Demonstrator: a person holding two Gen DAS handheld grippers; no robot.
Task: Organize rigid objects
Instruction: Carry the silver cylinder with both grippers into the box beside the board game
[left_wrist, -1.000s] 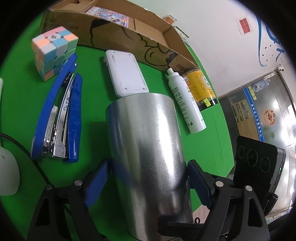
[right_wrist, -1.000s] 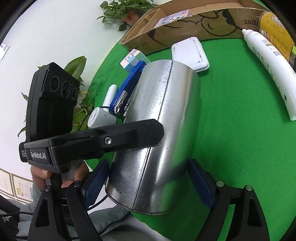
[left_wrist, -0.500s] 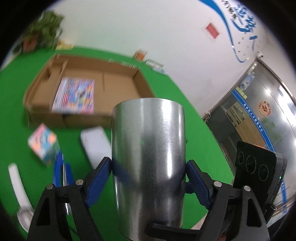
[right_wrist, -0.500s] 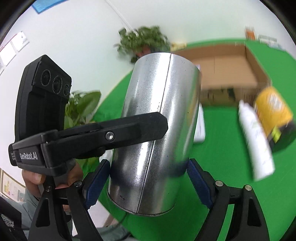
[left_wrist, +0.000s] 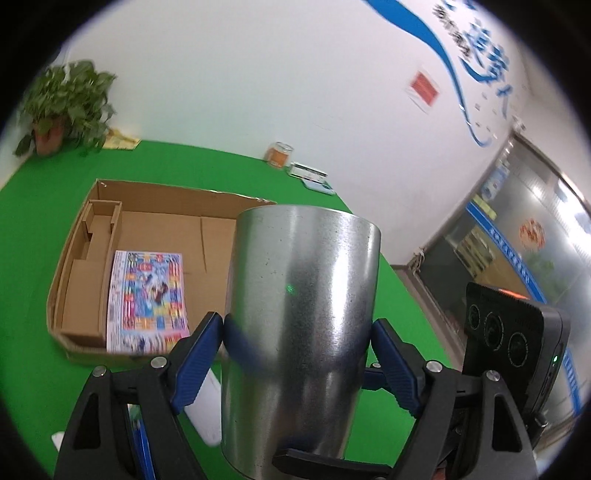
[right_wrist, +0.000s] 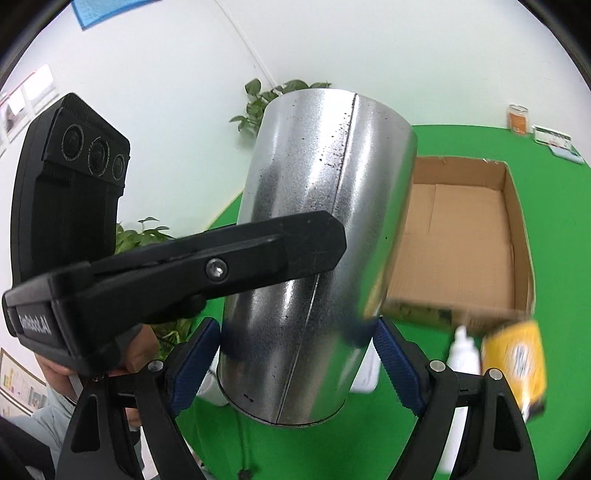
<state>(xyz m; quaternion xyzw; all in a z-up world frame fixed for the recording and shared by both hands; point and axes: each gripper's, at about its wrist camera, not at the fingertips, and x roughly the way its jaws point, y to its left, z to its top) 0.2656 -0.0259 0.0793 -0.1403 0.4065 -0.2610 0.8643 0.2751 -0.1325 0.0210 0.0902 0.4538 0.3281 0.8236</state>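
A shiny metal cup (left_wrist: 299, 332) is held in the air between both grippers. My left gripper (left_wrist: 297, 354) is shut on its lower body, blue pads on both sides. My right gripper (right_wrist: 295, 354) is shut on the same cup (right_wrist: 314, 258) near its base, crossing the left gripper's finger (right_wrist: 221, 266). Beyond lies the open cardboard box (left_wrist: 155, 229) with a colourful booklet (left_wrist: 147, 299) inside; the box also shows in the right wrist view (right_wrist: 517, 236).
On the green table below lie a white bottle (right_wrist: 458, 369), a yellow-labelled jar (right_wrist: 517, 365) and a white flat device (left_wrist: 207, 417). A potted plant (left_wrist: 66, 107) stands far left, an orange jar (left_wrist: 280, 155) by the wall.
Both grippers have lifted the cup up off the table and tilted upward. The box now lies lower in view, and the stapler and cube have dropped out of sight.
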